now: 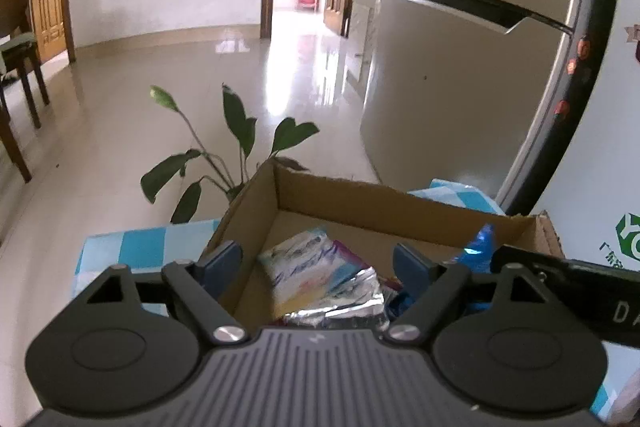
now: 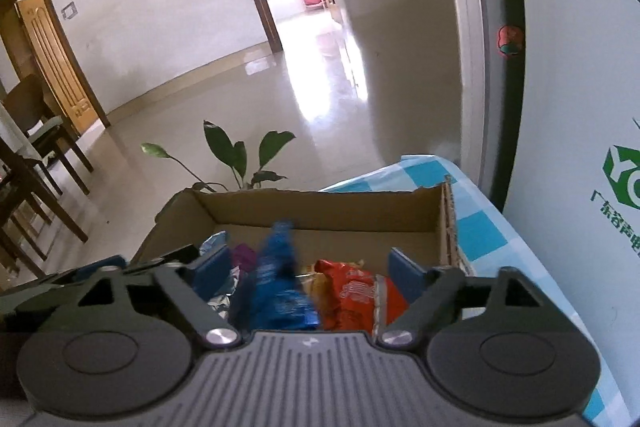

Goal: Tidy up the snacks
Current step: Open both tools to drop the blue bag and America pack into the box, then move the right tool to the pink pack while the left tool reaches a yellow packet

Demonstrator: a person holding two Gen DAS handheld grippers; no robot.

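An open cardboard box (image 1: 360, 201) sits on a blue-and-white checked cloth (image 1: 140, 247). My left gripper (image 1: 318, 267) is open above the box's near left part, over a white-and-silver snack packet (image 1: 312, 267) lying inside. A blue packet (image 1: 478, 247) shows at the right. In the right wrist view the same box (image 2: 320, 205) holds a blurred blue packet (image 2: 276, 287) and an orange-red packet (image 2: 352, 295). My right gripper (image 2: 308, 273) is open over them; the blue packet stands between its fingers, apart from both.
A leafy plant (image 1: 236, 147) stands behind the box. A grey fridge (image 1: 460, 87) and a white printed carton (image 2: 580, 107) rise at the right. Wooden chairs (image 2: 36, 155) stand far left on the tiled floor. The left gripper's body (image 2: 80, 275) lies left of the right one.
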